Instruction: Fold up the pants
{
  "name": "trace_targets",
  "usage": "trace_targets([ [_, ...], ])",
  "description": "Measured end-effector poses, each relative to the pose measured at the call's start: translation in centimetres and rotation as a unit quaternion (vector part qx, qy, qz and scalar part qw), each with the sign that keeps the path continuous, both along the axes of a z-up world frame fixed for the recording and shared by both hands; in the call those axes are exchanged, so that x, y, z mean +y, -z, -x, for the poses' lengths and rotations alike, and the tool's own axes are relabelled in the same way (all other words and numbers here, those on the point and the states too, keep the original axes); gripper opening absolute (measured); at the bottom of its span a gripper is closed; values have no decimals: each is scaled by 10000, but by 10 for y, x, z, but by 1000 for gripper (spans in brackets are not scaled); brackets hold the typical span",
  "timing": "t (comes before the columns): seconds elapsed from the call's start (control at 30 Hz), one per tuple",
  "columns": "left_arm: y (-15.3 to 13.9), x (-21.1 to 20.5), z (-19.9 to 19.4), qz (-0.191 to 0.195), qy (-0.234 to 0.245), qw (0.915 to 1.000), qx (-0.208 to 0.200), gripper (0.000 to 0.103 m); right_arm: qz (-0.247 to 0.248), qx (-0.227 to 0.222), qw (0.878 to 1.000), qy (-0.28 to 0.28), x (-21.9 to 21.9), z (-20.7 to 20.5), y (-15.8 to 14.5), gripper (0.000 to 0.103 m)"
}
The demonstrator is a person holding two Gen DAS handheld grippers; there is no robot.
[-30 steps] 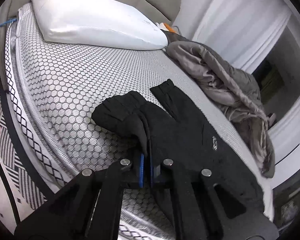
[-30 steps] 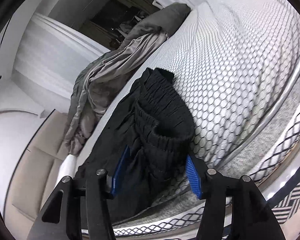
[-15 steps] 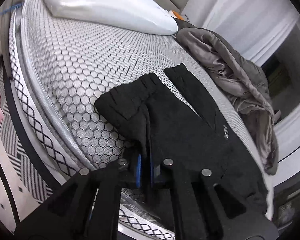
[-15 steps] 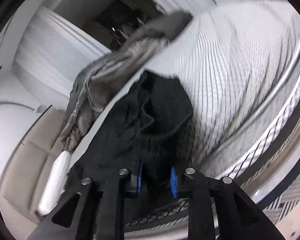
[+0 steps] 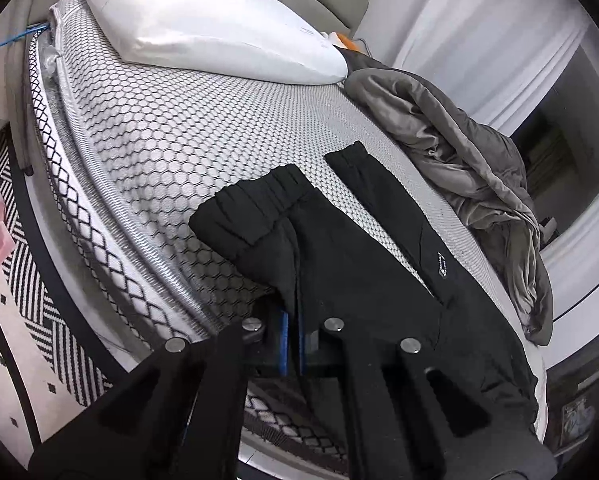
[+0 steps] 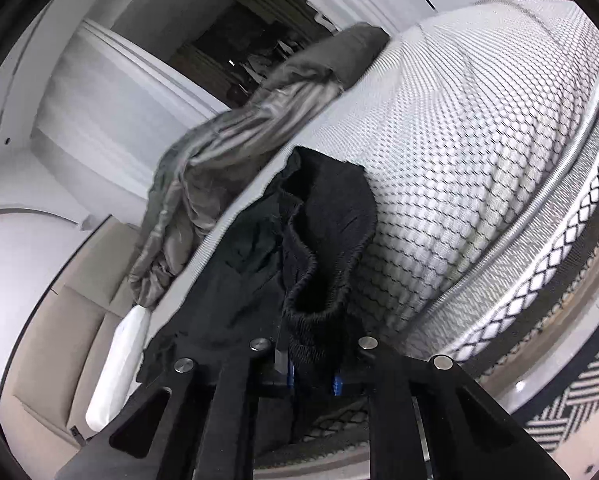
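With the pants (image 5: 363, 280) still spread unfolded on the bed (image 5: 171, 128) near the pillow (image 5: 203, 24), our left gripper (image 5: 291, 332) pinches a leg while our right gripper's (image 6: 313, 378) jaws have just closed on the waistband.

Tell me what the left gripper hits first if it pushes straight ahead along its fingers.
The left gripper is already shut on the black pants, so it would shove into that fabric first, probably bunching it against the honeycomb mattress beyond; depth is unclear.
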State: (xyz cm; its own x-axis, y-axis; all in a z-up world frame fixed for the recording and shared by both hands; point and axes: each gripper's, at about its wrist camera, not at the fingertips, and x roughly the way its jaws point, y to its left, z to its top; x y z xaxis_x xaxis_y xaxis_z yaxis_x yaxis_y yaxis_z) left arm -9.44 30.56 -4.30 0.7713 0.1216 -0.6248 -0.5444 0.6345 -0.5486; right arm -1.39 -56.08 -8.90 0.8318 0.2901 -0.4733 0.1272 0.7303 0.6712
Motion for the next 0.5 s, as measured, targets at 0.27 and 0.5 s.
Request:
trace_targets([
  [0.27, -52, 6, -5, -128, 58, 9988, -465, 0, -335, -587, 9977, -4, -1, 1, -34, 11],
  [0.5, -112, 15, -64, -437, 70, 9973, -589, 0, -90, -918, 9949, 398, 5, -48, -83, 11],
])
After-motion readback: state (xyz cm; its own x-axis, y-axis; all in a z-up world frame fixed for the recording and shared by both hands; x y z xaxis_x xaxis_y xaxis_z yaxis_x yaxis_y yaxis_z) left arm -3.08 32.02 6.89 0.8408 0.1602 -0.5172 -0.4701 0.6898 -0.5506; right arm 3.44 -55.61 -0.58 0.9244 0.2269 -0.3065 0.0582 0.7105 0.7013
